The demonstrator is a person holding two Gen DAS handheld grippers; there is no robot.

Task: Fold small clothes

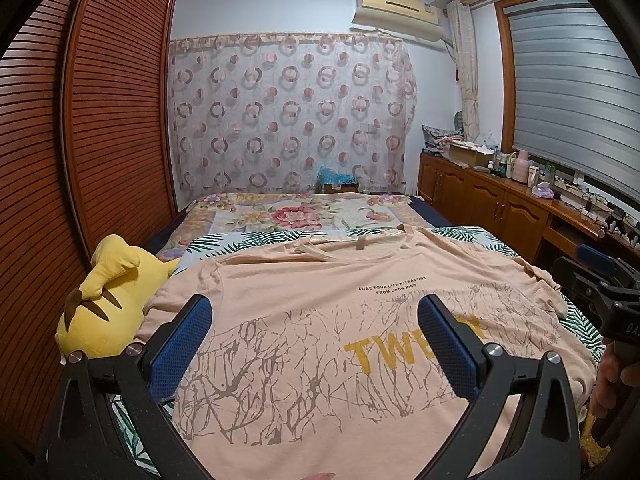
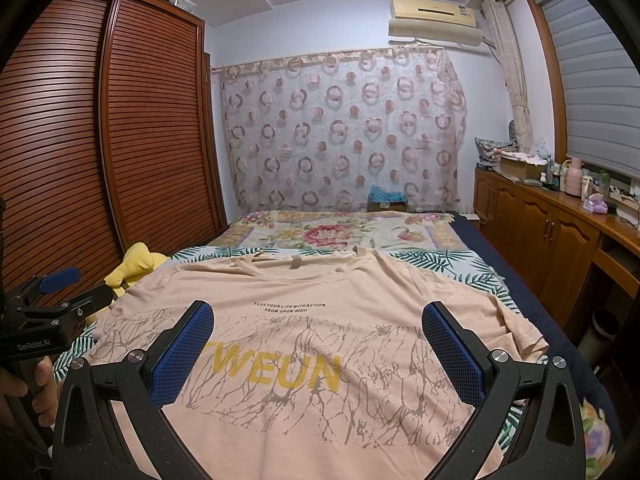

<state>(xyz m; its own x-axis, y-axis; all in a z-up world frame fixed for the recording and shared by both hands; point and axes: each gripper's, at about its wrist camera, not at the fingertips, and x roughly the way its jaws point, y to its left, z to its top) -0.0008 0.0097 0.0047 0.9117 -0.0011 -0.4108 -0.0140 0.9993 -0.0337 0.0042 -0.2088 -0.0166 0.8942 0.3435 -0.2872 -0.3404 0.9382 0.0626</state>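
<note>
The left gripper (image 1: 316, 344) has its jaws wide apart and holds nothing; its blue pads (image 1: 180, 344) hang above the shirt (image 1: 304, 304), which fills the space between them. The right gripper (image 2: 318, 350) is the same, jaws apart and empty, with the yellow print of the shirt (image 2: 304, 280) between its pads (image 2: 182, 354). The shirt lies flat on the bed (image 2: 440, 260), front side up, its collar far from the jaws. Left of the left jaws, a yellow plush (image 1: 108, 300) touches one sleeve. Further left stands a wardrobe (image 1: 100, 120), and right of the right jaws a cabinet (image 2: 560, 232)
</note>
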